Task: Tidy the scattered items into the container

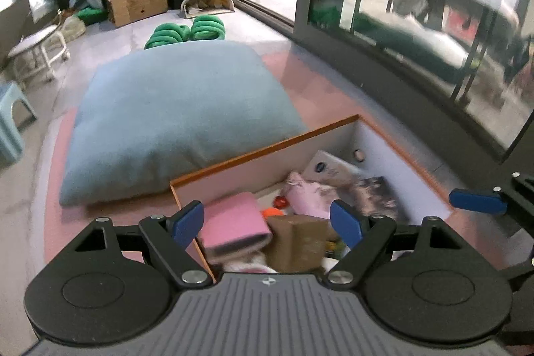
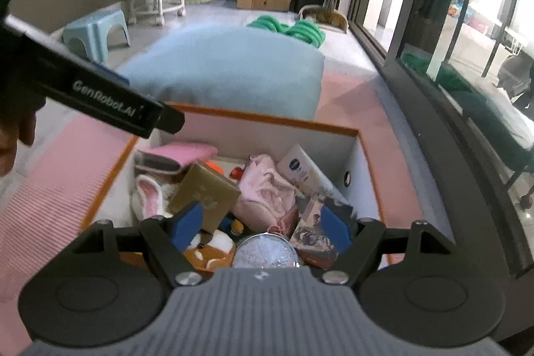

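Across the middle of both frames lies a big blue cushion (image 1: 173, 119) on a pink mat (image 2: 63, 162), its near edge touching the far wall of the container (image 2: 367, 152), an open white box with an orange-brown rim that fills the lower centre. Inside it the gathered items lie heaped: a pink sponge block (image 1: 233, 222) at the left, a gold-brown box (image 2: 203, 192) tilted against it, a pink cloth bundle (image 2: 267, 192) in the middle, a white tube (image 2: 300, 169) leaning toward the right wall, a printed booklet (image 2: 317, 229), a silver round lid (image 2: 265, 251) nearest the camera, and a bunny-eared plush (image 2: 150, 196) half buried.

Both tools hang above the pile. The left tongs (image 1: 267, 219) stand wide apart with nothing between them. The right tongs (image 2: 262, 224) are also apart and empty, the pads pressing on nothing. No loose item shows on the mat in these views, so the tidying looks close to done, though ground outside the frames is unseen.

The risk from here is the heap itself: the gold-brown box and the tube rest at angles and could slide or tip if a finger brushes them, and the two tools sit near each other, so a careless swing could knock them together.
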Motion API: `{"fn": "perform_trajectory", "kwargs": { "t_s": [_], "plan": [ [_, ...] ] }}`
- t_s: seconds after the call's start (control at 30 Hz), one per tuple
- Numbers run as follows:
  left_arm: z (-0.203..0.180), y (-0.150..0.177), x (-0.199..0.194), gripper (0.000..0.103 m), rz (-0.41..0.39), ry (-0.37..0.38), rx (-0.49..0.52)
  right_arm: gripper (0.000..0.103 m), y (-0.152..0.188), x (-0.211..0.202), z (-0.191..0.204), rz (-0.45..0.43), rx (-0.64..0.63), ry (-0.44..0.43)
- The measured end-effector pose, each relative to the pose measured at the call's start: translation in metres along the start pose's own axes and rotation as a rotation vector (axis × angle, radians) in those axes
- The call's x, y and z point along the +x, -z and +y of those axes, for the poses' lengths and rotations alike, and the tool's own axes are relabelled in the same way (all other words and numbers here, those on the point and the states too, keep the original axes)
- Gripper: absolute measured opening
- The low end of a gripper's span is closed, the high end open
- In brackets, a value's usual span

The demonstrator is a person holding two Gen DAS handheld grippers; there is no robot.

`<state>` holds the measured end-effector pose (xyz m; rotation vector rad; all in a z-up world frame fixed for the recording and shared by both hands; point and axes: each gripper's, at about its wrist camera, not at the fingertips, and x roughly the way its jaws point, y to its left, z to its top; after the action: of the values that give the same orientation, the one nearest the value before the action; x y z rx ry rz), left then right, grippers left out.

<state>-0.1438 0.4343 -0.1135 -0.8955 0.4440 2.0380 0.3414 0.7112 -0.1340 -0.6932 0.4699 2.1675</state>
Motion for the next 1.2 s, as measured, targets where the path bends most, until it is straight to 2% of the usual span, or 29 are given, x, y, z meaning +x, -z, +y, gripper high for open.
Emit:
{"fn": "perform_trajectory", "kwargs": {
  "t_s": [0.07,0.17,0.4,0.57,0.7,0.8,0.93,1.0,1.07,1.2],
  "plan": [
    [-0.004,0.008,-0.011,0.098,-0.008,-0.057,-0.063,0.08,0.0,-0.014,-0.001,-0.017,0.008,-0.004],
    [-0.009,0.02,-0.028,0.098,-0.02,-0.079,-0.103,0.08,0.003,-0.033,-0.001,-0.033,0.009,-0.008],
    [-0.019,0.052,-0.072,0.099,-0.088,-0.141,-0.271,0.083,0.02,-0.074,-0.003,-0.043,0.036,-0.024],
    [-0.03,0.068,-0.092,0.103,-0.141,-0.243,-0.398,0.086,0.037,-0.098,-0.004,-0.05,0.04,-0.011],
    [-0.043,0.08,-0.099,0.103,-0.127,-0.265,-0.449,0.087,0.046,-0.113,-0.01,-0.045,0.079,-0.004],
    [-0.054,0.084,-0.101,0.103,-0.112,-0.295,-0.466,0.093,0.05,-0.121,-0.013,-0.042,0.097,0.01],
    [-0.064,0.085,-0.102,0.103,-0.097,-0.421,-0.505,0.098,0.046,-0.13,-0.015,-0.035,0.134,0.039],
    [-0.066,0.086,-0.1,0.103,-0.092,-0.455,-0.508,0.1,0.044,-0.135,-0.013,-0.036,0.137,0.053],
    [-0.066,0.088,-0.098,0.103,-0.087,-0.478,-0.528,0.1,0.042,-0.138,-0.011,-0.04,0.14,0.06],
    [-0.069,0.092,-0.095,0.103,-0.074,-0.477,-0.551,0.102,0.038,-0.142,-0.006,-0.032,0.145,0.068]
  ]
}}
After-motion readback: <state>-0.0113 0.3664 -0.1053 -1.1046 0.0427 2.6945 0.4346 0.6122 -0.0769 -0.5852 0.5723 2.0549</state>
